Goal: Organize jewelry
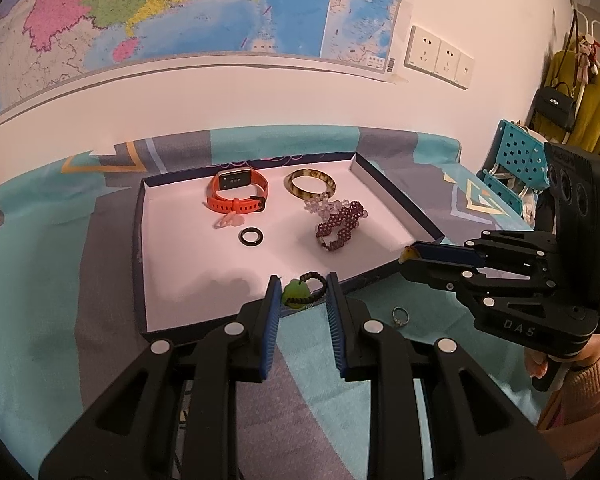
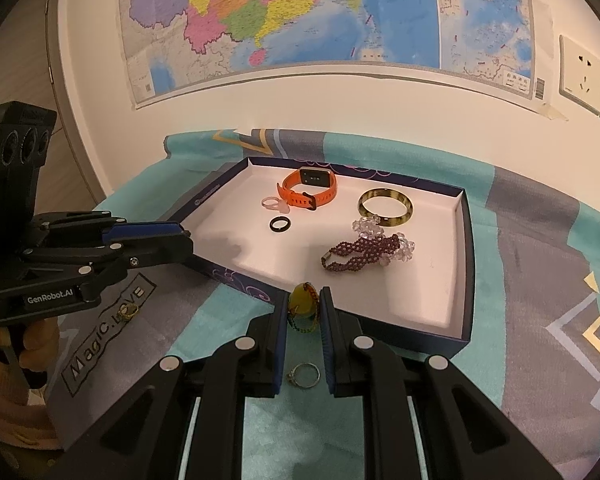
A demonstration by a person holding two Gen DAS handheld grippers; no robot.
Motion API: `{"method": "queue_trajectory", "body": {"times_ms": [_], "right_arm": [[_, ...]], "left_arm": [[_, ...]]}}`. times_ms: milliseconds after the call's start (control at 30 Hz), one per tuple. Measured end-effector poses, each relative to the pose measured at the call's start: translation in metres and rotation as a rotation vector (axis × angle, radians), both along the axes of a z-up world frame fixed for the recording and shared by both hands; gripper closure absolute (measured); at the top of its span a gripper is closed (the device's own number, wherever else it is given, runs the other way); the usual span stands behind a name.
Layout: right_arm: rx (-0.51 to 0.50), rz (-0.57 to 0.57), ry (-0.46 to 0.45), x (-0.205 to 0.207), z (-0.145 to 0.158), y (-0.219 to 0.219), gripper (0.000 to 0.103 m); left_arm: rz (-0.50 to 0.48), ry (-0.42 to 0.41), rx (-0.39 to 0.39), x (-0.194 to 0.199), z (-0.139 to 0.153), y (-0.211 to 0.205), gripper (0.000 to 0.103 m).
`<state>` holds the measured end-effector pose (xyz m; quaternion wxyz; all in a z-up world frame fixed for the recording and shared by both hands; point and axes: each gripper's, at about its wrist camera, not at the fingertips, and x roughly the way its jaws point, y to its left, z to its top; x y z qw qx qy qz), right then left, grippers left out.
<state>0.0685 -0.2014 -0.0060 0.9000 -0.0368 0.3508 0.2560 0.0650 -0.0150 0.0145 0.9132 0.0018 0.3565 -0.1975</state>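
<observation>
My left gripper [image 1: 302, 284] is shut on a green pendant [image 1: 294, 293] with a black cord, just over the near rim of the dark blue tray [image 1: 180, 240]. My right gripper [image 2: 304, 296] is shut on a yellow pendant [image 2: 303, 305] with a coloured cord, at the tray's [image 2: 420, 292] near edge. In the tray lie an orange watch [image 2: 308, 192], a brown bangle [image 2: 385, 208], a purple bead bracelet [image 2: 364, 254], a black ring [image 2: 280, 225] and a pink ring [image 2: 274, 204]. A silver ring [image 2: 303, 375] and a gold ring [image 2: 129, 312] lie on the cloth.
A teal and grey cloth [image 2: 540, 280] covers the table, which stands against a white wall with a map. A blue perforated rack [image 1: 520, 160] stands at the right edge. A person's hand [image 1: 560, 360] holds the right gripper [image 1: 410, 258]. The left gripper [image 2: 186, 240] reaches over the tray's left rim.
</observation>
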Motion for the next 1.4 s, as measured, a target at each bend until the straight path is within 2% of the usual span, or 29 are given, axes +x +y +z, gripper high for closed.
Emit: {"method": "queue_trajectory", "body": {"times_ms": [867, 1400], "right_arm": [[-0.015, 0.002, -0.018, 0.017, 0.005, 0.001, 0.089], [0.001, 0.003, 0.008, 0.036, 0.0, 0.002, 0.089]], "left_arm": [[0.024, -0.008, 0.011, 0.017, 0.002, 0.001, 0.08], [0.039, 0.003, 0.039, 0.035, -0.004, -0.003, 0.08]]}}
